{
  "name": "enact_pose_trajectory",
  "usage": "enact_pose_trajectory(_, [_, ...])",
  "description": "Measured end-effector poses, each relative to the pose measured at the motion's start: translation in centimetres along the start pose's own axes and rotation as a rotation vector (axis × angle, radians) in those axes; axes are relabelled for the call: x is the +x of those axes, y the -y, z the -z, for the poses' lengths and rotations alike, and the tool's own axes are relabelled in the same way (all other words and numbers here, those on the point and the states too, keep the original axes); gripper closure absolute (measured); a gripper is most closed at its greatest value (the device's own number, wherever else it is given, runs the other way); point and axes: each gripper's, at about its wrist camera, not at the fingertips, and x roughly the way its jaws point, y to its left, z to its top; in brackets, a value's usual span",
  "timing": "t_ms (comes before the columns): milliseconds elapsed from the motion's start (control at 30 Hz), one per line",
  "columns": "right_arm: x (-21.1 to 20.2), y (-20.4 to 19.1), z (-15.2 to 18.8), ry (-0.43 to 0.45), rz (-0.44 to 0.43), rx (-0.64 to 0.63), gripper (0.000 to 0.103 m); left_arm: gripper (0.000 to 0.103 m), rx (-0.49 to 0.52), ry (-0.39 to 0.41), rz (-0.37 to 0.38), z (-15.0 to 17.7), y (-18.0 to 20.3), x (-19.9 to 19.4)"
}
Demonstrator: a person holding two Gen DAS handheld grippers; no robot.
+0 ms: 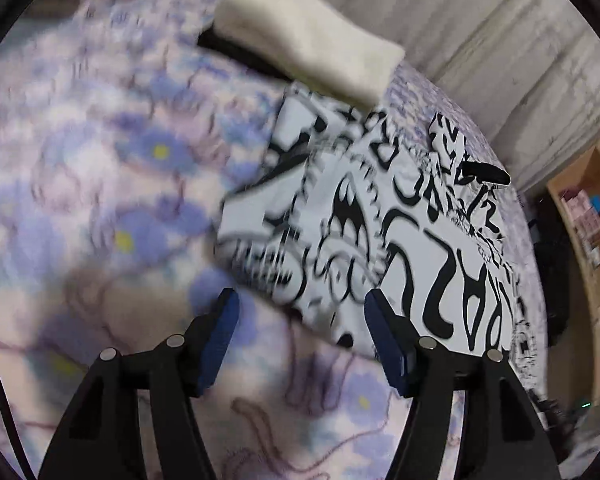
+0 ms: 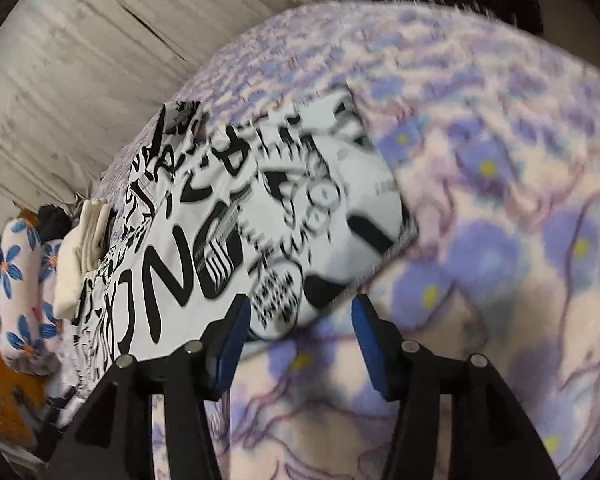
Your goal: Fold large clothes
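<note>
A white garment with bold black graffiti print lies folded flat on a bed covered by a lilac flowered blanket. In the left wrist view my left gripper hovers open over the garment's near corner, with nothing pressed between its blue pads. Seen from the right wrist, the same garment spreads to the left and my right gripper stands open just above its near edge, also holding nothing. The blanket fills the right side of that view.
A folded cream cloth rests on the bed beyond the garment, also seen as a cream stack beside a blue-flowered pillow. A pale curtained wall runs behind the bed. A wooden shelf stands at the far right.
</note>
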Motion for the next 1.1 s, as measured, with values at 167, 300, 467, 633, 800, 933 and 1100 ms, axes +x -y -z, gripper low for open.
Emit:
enact_pose_trajectory(167, [1.5,0.1,-0.1,0.008,-0.011,0.035,0.050,0.039,-0.049,-0.003,0.030,0.4,-0.8,1.6])
enact_pose_trajectory(300, [3.3,-0.6,-1.4,0.016,-0.014,0.044,0.048,0.039,-0.054,0.007,0.056,-0.9,0.1,3.2])
enact_pose_trajectory(467, [4.9,-1.2,-2.4,0.040,-0.021,0.033,0.048,0.038,-0.118,0.041,0.047,-2.4,0.8,5.1])
enact_pose_trajectory(633, [4.1,-0.9,-2.4,0.075,-0.044,0.028,0.085,0.081,-0.131,0.125,0.000,-2.5,1.5,4.5])
enact_pose_trajectory(800, [2.0,-2.4,-2.1,0.116,-0.037,-0.014,0.091,0.086,-0.083,0.158,-0.058,-2.6,3.4,3.1])
enact_pose_trajectory(933, [0.5,-2.4,-1.3,0.123,-0.038,0.001,0.092,0.086,-0.103,0.137,-0.068,-3.0,3.9,2.0])
enact_pose_trajectory(1100, [-1.2,-1.8,0.5,0.097,-0.012,-0.004,0.092,0.086,-0.103,0.088,-0.091,-2.6,3.0,0.8])
